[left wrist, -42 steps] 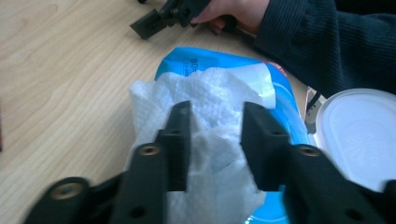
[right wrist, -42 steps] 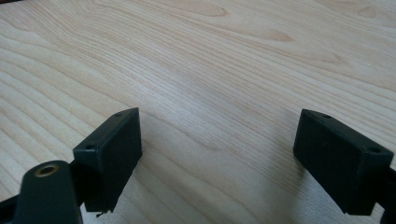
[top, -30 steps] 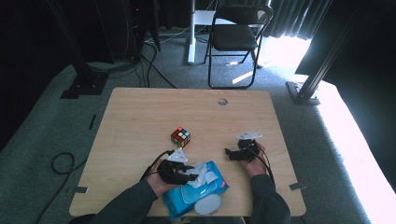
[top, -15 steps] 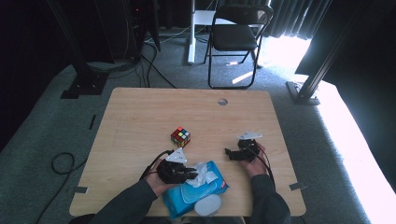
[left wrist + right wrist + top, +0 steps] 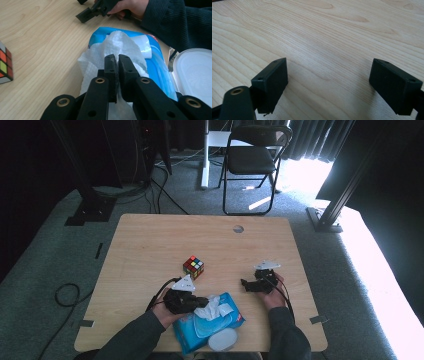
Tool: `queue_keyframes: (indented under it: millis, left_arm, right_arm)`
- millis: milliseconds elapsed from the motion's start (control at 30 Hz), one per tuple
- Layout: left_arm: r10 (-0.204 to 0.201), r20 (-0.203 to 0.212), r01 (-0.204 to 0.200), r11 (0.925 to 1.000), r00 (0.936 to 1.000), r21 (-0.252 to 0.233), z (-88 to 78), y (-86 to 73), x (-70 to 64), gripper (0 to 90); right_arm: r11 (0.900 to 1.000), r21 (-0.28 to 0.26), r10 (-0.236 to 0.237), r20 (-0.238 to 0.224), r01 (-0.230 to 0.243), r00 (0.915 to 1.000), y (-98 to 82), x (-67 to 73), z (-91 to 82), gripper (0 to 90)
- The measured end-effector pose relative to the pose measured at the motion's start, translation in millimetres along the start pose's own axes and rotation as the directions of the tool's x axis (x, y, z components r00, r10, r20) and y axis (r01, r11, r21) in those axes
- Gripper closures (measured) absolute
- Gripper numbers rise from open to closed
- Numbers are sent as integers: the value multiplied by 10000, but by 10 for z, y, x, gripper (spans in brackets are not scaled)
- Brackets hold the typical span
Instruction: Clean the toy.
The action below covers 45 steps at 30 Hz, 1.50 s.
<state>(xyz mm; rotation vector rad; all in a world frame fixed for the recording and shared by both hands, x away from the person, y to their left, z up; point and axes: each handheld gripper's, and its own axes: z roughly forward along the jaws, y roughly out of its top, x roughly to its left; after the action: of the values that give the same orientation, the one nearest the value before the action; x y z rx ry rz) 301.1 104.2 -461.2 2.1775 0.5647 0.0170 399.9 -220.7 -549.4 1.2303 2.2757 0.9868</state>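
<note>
In the left gripper view, the left gripper (image 5: 117,58) has just been closing and now pinches the white wipe (image 5: 117,46) that stands up out of the blue wipe pack (image 5: 160,75), the two black jaws nearly meeting with the tissue caught between them at centre frame. In the high view the pack lies at the lower middle of the table (image 5: 150,240), with a colour cube (image 5: 193,266) just above it. The right gripper (image 5: 329,82) rests over bare wood, jaws spread wide and holding nothing
</note>
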Motion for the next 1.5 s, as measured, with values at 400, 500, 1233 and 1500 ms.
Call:
queue_keyframes:
  millis: [400,500,1233,1500]
  left_arm:
    - [-272,-416,272,9996,9988,-4,-29,-35,88,868]
    - [-444,-671,432,9989,9968,-191,-104,-37,134,872]
    - [-1187,-1578,1022,9888,9803,-1085,-474,-91,359,879]
    - [-1542,-1989,1247,9803,9678,-1533,-674,-127,454,879]
  right_arm:
    - [10000,1,0,0,0,10000,0,0,0,150]
    - [10000,1,-2,2,2,10000,0,0,0,151]
    - [10000,-1,-5,-3,5,10000,0,-1,0,150]
    - [10000,0,-5,-3,5,10000,0,0,0,150]
